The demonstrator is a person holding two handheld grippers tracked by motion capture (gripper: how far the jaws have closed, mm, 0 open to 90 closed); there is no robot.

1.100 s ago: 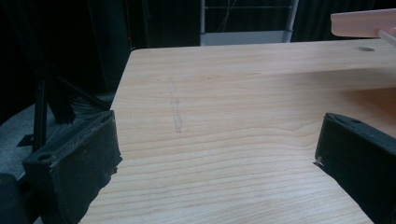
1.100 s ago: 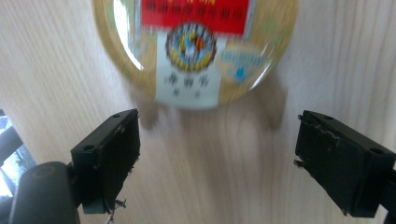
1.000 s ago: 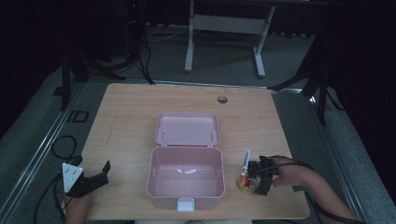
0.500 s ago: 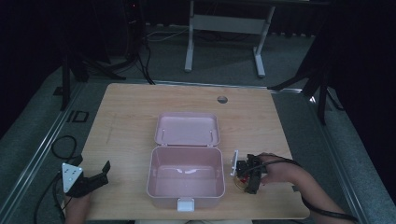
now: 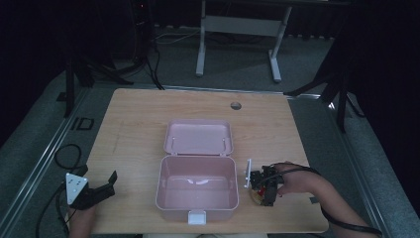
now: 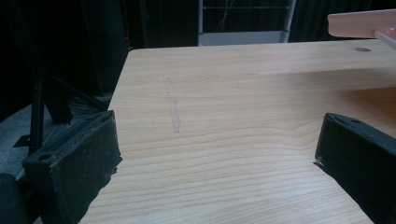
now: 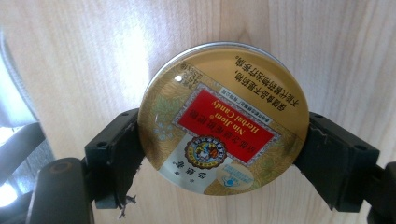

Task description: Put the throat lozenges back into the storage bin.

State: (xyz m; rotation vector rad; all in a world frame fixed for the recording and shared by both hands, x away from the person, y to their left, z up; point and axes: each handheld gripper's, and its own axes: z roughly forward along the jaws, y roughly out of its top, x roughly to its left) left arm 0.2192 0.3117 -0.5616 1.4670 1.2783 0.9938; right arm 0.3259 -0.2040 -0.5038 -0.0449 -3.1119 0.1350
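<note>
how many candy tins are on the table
1. The tin sits between the right gripper jaws, on the table right of the open pink box. The box looks empty.

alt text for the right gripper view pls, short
A round gold candy tin with a red "Nin Jiom Herbal Candy" label, seen upside down, sits clamped between the right gripper's two black fingers, one on each side. Behind it is the light wooden table.

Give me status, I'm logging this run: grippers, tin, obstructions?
Right gripper shut on tin, beside pink box. Left gripper open, on bare table. Box lid open, path unobstructed.
</note>
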